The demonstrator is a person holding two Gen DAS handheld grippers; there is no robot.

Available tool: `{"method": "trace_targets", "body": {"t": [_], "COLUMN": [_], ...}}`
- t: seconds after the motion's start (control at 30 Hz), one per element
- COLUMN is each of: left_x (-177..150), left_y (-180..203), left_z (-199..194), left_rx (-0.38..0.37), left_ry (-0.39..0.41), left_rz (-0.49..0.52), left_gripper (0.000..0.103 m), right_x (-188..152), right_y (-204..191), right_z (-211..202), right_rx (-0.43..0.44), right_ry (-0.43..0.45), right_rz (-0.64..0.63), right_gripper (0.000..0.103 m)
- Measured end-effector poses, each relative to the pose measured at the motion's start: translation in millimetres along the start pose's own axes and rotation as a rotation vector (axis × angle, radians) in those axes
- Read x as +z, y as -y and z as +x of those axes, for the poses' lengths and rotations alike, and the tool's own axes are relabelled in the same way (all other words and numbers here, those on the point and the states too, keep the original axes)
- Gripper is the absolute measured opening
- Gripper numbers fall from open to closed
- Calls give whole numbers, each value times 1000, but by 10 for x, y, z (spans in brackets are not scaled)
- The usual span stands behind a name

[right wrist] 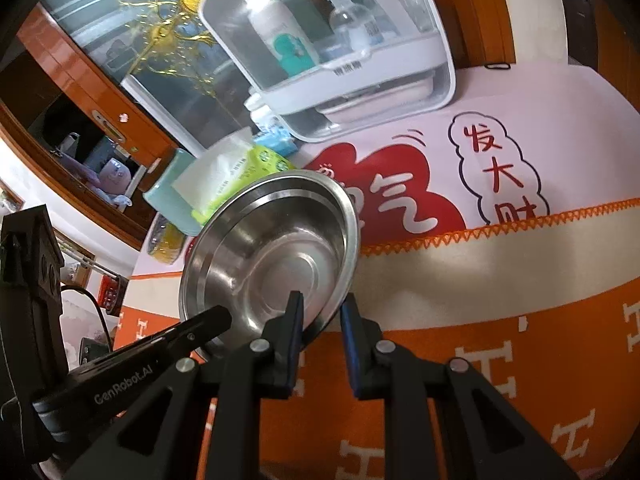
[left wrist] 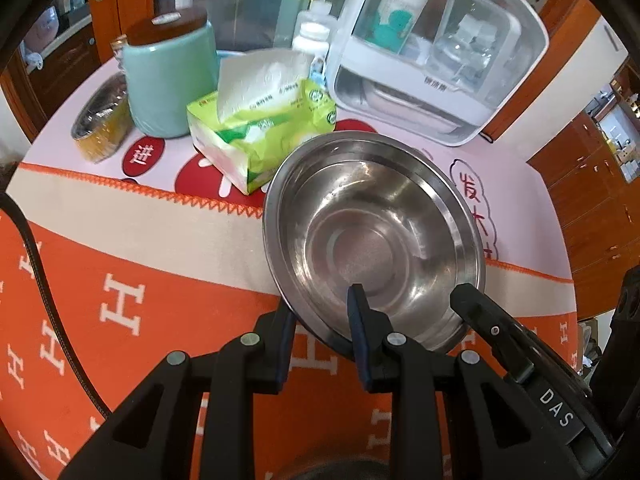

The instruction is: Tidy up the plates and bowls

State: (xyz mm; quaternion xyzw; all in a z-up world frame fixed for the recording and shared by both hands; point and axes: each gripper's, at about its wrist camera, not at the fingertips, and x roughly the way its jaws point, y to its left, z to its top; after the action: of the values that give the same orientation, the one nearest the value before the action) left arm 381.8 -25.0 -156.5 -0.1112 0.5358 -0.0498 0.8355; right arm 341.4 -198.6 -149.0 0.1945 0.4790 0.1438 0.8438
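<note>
Left tongs [left wrist: 322, 312] and right tongs [right wrist: 322, 314] each clamped on the steel bowl's [left wrist: 376, 236] near rim, bowl tilted.

The orange cloth [left wrist: 140, 280] at lower left lies free; at top, tissue pack [left wrist: 256, 136], green jar [left wrist: 168, 84] and white box [left wrist: 436, 60] block the desk.
</note>
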Motion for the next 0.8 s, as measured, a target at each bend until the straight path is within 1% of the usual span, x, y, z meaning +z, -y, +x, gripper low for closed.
{"method": "trace_targets", "body": {"t": [0.2, 0.47, 0.63, 0.8], "left_x": [-127, -392, -565, -778], "left_y": [-52, -119, -194, -291], "left_z": [-318, -748, -1039, -1344], "left_rx": [-19, -31, -43, -29], "left_ry": [35, 75, 102, 130], "left_rz": [-8, -9, -12, -15], "left_gripper": [24, 25, 26, 26], "right_x": [-75, -234, -361, -521], "right_y": [-158, -368, -508, -693], "right_z": [-274, -596, -804, -989], "right_rx": [26, 50, 82, 95], "right_ry": [29, 54, 69, 80], "right_rz": [-43, -97, -133, -176], "right_gripper": [18, 18, 18, 18]}}
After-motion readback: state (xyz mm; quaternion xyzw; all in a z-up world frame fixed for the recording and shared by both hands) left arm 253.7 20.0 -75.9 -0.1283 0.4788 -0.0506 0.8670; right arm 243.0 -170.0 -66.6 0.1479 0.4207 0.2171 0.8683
